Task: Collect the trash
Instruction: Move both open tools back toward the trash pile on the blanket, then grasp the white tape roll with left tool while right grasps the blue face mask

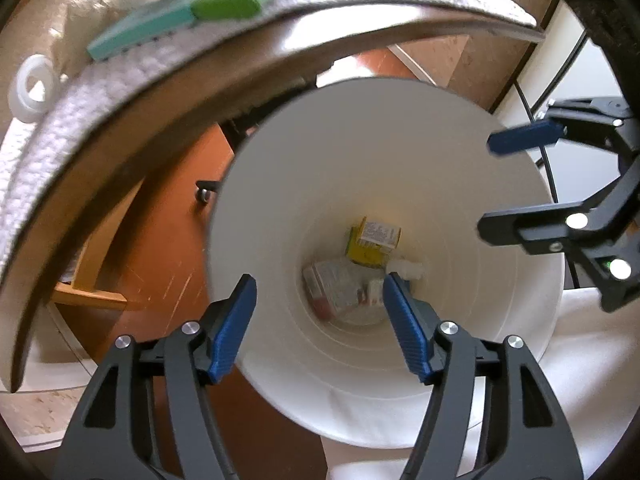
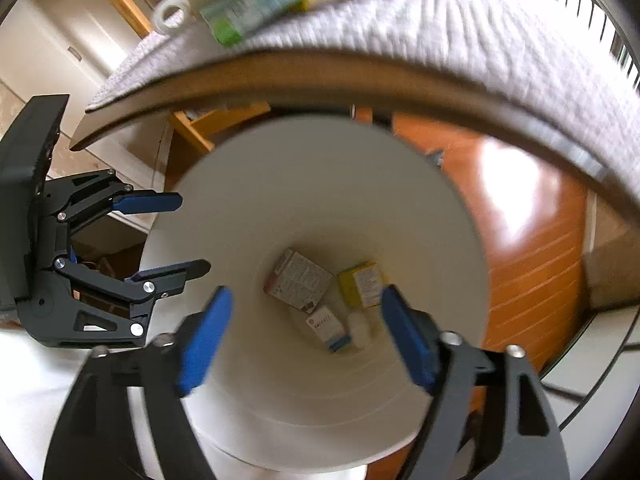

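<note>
A white bin [image 1: 360,128] stands on the floor below both grippers, its mouth facing up. At its bottom lie a yellow box [image 1: 374,242], a grey printed box [image 1: 332,288] and a crumpled white scrap [image 1: 408,269]. My left gripper [image 1: 317,280] hangs open over the bin with nothing between its blue pads. My right gripper [image 1: 487,186] reaches in from the right, open and empty too. The right wrist view shows the bin [image 2: 320,168], the yellow box [image 2: 360,284], the printed box [image 2: 300,282], a smaller box [image 2: 326,326], my right gripper [image 2: 307,291] and the left gripper [image 2: 194,235].
A table edge [image 1: 200,76] curves above the bin, covered by a pale textured cloth [image 1: 100,92]. On it lie a green and teal tube [image 1: 180,16], a white tape ring [image 1: 34,88] and other blurred packages [image 2: 256,4]. Orange-brown wood floor [image 1: 168,240] surrounds the bin; a caster wheel [image 1: 205,194] sits nearby.
</note>
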Demonstrator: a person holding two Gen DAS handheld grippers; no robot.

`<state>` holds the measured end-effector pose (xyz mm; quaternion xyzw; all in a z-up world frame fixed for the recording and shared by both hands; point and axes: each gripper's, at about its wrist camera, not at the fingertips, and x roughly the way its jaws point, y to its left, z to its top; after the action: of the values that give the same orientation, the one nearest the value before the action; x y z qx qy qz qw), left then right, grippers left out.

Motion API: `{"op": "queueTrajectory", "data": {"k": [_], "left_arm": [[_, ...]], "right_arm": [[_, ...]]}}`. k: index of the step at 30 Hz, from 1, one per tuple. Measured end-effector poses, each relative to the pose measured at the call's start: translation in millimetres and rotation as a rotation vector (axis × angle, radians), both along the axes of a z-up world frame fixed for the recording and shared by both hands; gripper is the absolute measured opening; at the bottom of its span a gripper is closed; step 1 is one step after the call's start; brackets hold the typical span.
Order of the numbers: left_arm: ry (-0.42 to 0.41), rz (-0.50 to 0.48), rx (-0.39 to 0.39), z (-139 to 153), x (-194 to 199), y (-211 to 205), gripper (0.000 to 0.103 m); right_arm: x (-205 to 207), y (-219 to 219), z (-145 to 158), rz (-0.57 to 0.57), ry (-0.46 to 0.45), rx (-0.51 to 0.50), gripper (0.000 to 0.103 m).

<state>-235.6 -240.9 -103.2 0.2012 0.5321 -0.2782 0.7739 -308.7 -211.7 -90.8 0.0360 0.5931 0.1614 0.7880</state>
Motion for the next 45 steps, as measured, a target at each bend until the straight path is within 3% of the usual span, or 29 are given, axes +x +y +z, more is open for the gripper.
{"op": "queueTrajectory", "data": {"k": [4,6,8,10,13,18,21,27,36,41,45], "left_arm": [[-0.066,0.032,-0.058,31,-1,16,0.069],[-0.117,0.052,-0.114,55,-1,24,0.077],[-0.184,0.084,-0.167,78,1,35,0.094],[-0.274,0.141,-0.192,101,6,48,0.101],[-0.368,0.249,-0.185,120,23,67,0.101],[-0.387,0.371,-0.148,124,70,91,0.101],[-0.357,0.388,-0.171,118,93,105,0.101],[-0.317,0.386,-0.144,102,126,110,0.101],[-0.267,0.388,-0.151,85,152,112,0.084],[-0.243,0.379,-0.163,79,161,113,0.062],[-0.244,0.372,-0.183,80,164,117,0.046]], "right_arm": [[5,0,37,0.036,-0.132,-0.082,0.081],[10,0,60,0.036,-0.221,-0.120,0.094],[17,-4,85,0.031,-0.326,-0.150,0.098],[24,-3,103,0.039,-0.418,-0.198,0.098],[42,-1,124,0.058,-0.531,-0.272,0.098],[95,4,140,0.115,-0.611,-0.301,0.098],[114,13,143,0.161,-0.615,-0.286,0.098],[154,27,141,0.268,-0.627,-0.305,0.098],[183,38,133,0.348,-0.588,-0.298,0.098],[193,33,129,0.348,-0.532,-0.252,0.078],[198,29,129,0.339,-0.516,-0.219,0.075]]}}
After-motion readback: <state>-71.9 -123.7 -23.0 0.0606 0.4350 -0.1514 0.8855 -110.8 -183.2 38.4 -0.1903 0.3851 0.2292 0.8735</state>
